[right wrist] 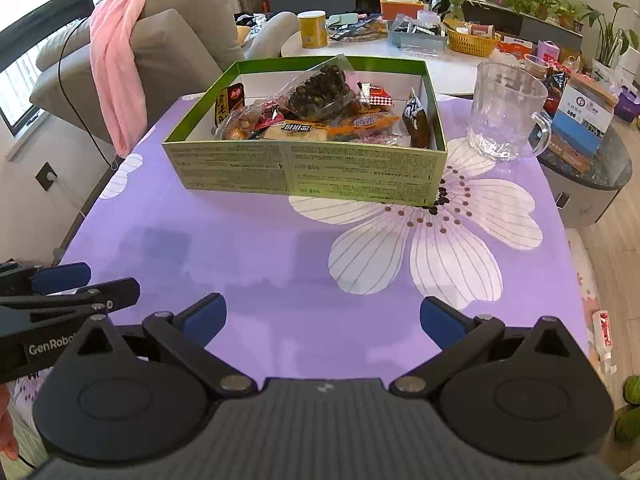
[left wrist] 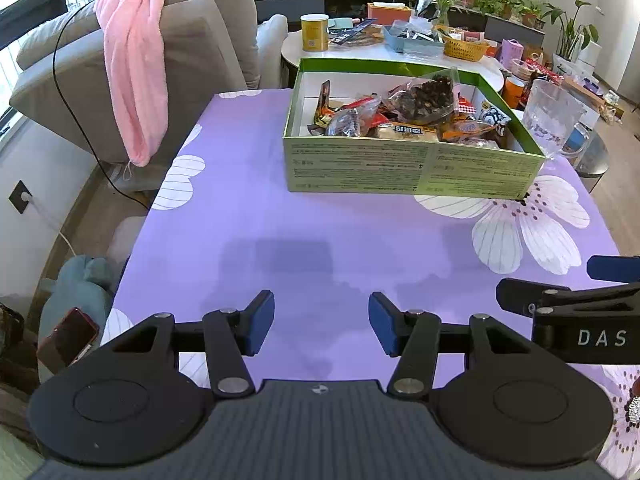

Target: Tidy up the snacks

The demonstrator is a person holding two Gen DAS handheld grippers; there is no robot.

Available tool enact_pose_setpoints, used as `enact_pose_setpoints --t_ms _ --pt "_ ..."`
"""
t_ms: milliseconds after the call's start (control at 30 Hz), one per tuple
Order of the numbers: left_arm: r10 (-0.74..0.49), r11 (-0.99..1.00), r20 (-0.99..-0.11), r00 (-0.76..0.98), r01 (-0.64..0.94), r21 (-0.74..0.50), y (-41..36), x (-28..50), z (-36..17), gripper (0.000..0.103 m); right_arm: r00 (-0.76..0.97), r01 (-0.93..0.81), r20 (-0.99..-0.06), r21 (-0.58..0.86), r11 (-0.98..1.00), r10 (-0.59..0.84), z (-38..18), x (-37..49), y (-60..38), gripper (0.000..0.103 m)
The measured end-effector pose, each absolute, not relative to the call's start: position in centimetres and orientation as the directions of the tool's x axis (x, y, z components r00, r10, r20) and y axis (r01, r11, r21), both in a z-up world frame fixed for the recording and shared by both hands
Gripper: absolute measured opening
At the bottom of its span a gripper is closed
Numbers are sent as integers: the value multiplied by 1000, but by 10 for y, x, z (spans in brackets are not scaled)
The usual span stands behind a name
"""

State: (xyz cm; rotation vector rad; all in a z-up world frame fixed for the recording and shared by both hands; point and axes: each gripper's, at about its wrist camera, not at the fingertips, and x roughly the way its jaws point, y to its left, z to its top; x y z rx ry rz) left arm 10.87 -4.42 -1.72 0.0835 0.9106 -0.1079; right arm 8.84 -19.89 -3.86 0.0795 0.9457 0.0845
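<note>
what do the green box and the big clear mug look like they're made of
Green box: likely matte printed cardboard, with thin flat walls and a plain white inside.
Mug: clear glass or hard plastic, hard to tell which; see-through, with a textured wall that glints.

white letters "das" stand on the black body of the right tongs (left wrist: 600, 292) in the left wrist view. "genrobo", cut off at its end, stands on the left tongs (right wrist: 60, 284) in the right wrist view. the print on the green box (right wrist: 304, 172) and its snack wrappers is too small to read.
</note>
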Motion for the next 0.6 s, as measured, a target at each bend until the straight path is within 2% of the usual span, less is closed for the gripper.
enact_pose_setpoints --t_ms 600 --pt "-20 992 -762 648 108 65 -43 108 -11 49 573 -33 -812 108 994 107 -43 92 -197 77"
